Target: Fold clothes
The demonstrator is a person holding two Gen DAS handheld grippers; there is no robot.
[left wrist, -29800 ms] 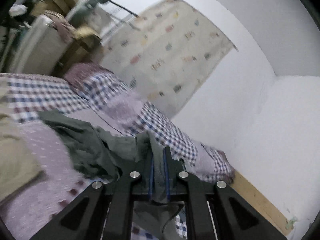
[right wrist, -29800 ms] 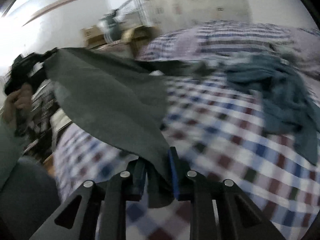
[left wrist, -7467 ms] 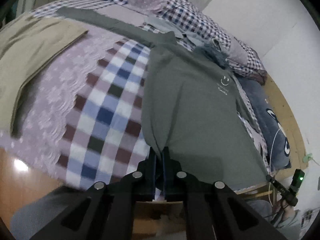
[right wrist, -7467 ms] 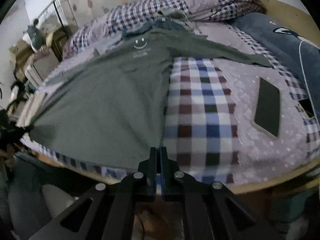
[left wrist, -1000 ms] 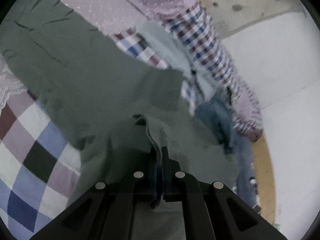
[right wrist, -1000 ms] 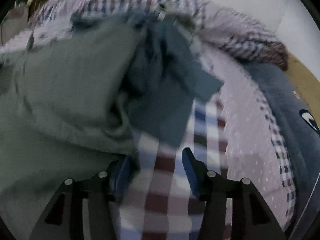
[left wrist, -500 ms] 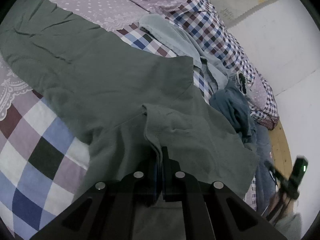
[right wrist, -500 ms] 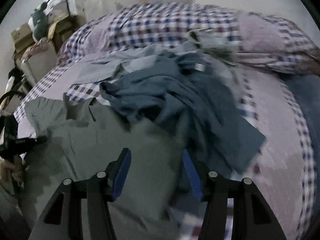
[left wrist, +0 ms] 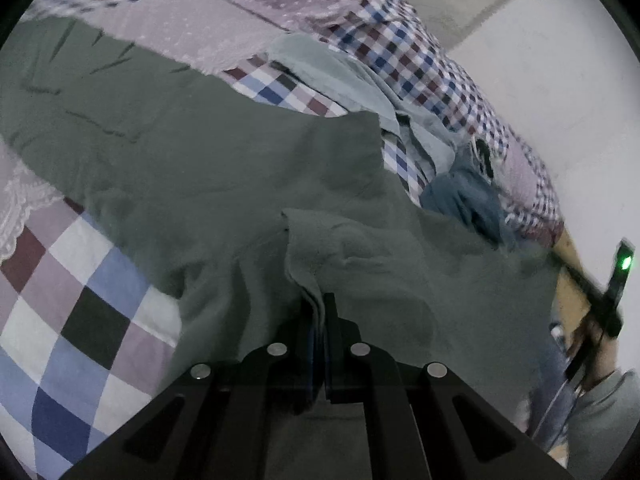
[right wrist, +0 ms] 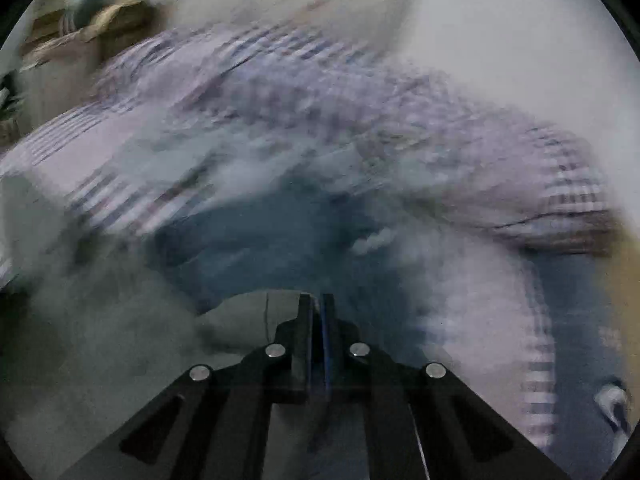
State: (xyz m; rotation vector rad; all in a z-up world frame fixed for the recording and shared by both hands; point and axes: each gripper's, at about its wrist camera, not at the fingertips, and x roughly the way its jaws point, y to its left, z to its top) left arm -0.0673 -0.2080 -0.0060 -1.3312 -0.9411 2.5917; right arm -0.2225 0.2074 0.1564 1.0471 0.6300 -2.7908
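A dark green shirt (left wrist: 200, 160) is spread over the checked bed cover (left wrist: 80, 300), with its lower part folded up into a flap (left wrist: 380, 248). My left gripper (left wrist: 319, 308) is shut on the flap's edge, the cloth pinched between its pads. The right wrist view is heavily blurred. In it my right gripper (right wrist: 318, 308) has its fingers pressed together at the rim of the green shirt (right wrist: 248, 320), which runs in from the left up to the fingers. A crumpled blue garment (right wrist: 280, 240) lies just beyond.
A pale blue-grey garment (left wrist: 332, 64) and the blue garment (left wrist: 464, 196) lie near the checked pillows (left wrist: 400, 52) at the head of the bed. A hand (left wrist: 592, 344) holds the other unit with a green light (left wrist: 625, 263) at the right. White wall (left wrist: 560, 80) behind.
My right gripper has gone from open to shut and swung fast toward the shirt's edge, blurring its view. My left gripper stays shut on the flap, almost still.
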